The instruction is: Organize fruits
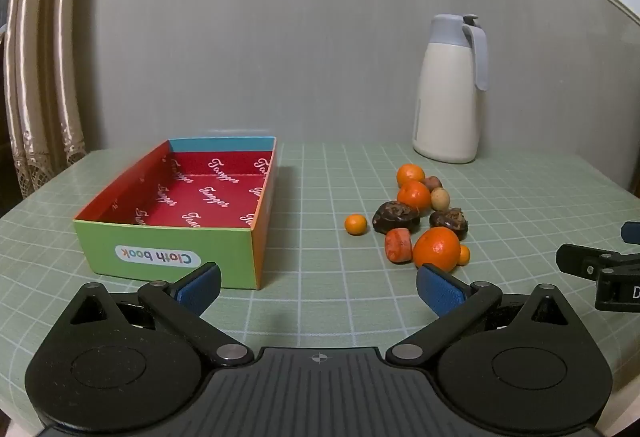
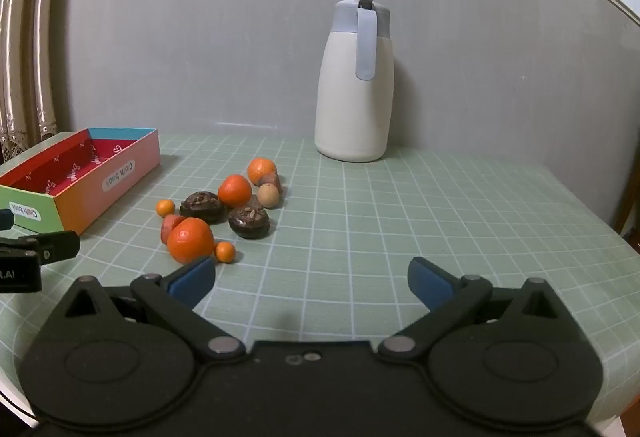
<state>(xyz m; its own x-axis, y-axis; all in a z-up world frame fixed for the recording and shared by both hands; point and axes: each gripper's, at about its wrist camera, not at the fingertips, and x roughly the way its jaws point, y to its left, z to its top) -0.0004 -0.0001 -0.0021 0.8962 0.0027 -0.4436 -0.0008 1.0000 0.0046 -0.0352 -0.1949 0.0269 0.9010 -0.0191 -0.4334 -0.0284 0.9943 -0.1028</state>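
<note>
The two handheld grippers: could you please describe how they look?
Both the left gripper and the right gripper are matte black, with round-lobed bodies, silver pivot pins, angled link arms and blue-padded fingertips. No cables or sleeves show.

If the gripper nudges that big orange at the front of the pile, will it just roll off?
Probably a little: the big orange looks round and sits on a flat mat. The small orange and reddish chunk beside it might block it. Its skin looks smooth, so the pads may slip.
</note>
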